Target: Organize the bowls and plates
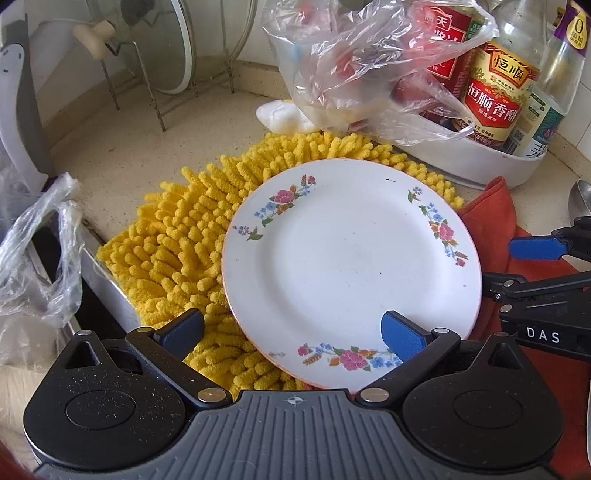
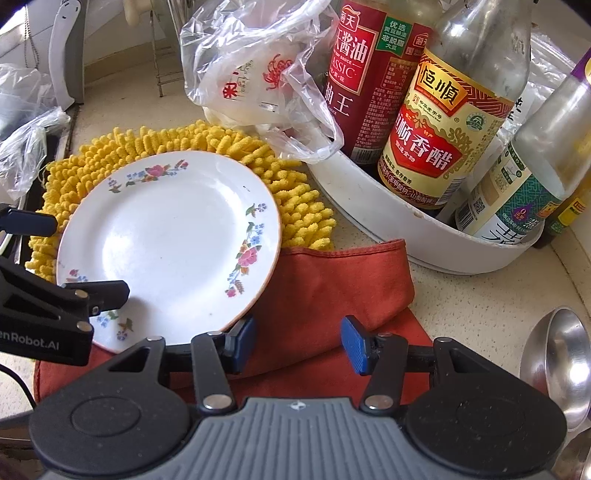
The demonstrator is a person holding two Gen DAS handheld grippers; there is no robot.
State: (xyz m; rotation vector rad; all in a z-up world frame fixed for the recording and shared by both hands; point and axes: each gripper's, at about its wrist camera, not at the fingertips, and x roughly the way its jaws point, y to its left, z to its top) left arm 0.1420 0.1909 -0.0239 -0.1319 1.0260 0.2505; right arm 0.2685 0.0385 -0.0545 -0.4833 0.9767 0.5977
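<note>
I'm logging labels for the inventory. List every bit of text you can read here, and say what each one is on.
"DAS": right tool, on its black body.
"enRobot.AI": left tool, cut off at the frame edge.
"恒顺香醋": vinegar bottle, on its red and gold label.
"酱油" and "CLASSIC": soy sauce bottle.
"0": purple tag on the clear bottle.
Fine print on all bottles and the red print on the plastic bag: too small or blurred.

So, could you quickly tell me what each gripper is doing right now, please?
Left gripper: open, holding nothing, poised over the near edge of the floral plate.
Right gripper: open, empty, above the orange cloth.
</note>
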